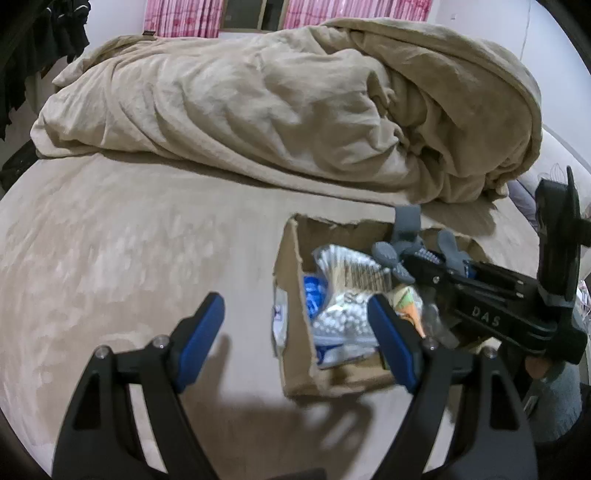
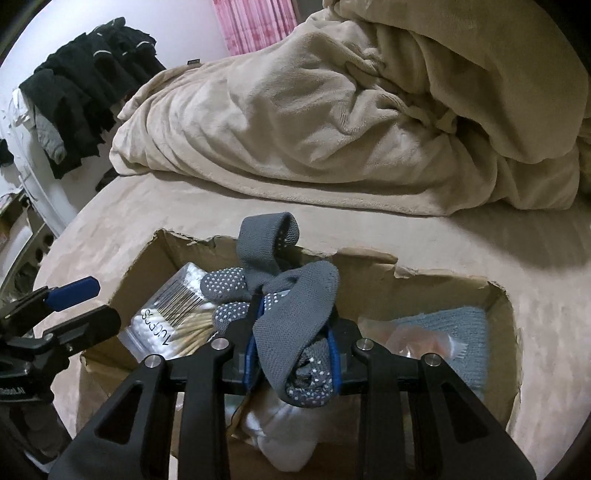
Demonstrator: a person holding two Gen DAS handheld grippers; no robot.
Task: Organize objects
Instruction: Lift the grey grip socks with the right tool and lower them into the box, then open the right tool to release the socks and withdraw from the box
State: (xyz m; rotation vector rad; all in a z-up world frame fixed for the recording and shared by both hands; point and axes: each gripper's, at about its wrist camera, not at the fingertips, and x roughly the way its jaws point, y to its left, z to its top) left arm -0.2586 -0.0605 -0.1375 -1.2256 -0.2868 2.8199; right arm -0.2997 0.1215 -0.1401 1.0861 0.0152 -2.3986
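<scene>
A torn cardboard box (image 1: 291, 332) (image 2: 369, 264) sits on the beige bed. It holds a bag of cotton swabs (image 2: 177, 317) (image 1: 347, 269), a white packet (image 1: 343, 317) and a blue-grey knit item (image 2: 465, 332). My right gripper (image 2: 295, 332) is shut on grey socks with white grip dots (image 2: 295, 295) and holds them over the box; it also shows in the left wrist view (image 1: 424, 254) with the socks (image 1: 406, 229). My left gripper (image 1: 295, 325) is open and empty, just above the box's near left corner; one of its fingers (image 2: 74, 291) shows in the right wrist view.
A crumpled beige blanket (image 1: 277, 110) (image 2: 369, 110) lies heaped on the bed behind the box. Black clothes (image 2: 81, 88) hang at the far left. Pink curtains (image 1: 184, 14) cover the back wall. Flat beige bed surface (image 1: 110, 258) lies left of the box.
</scene>
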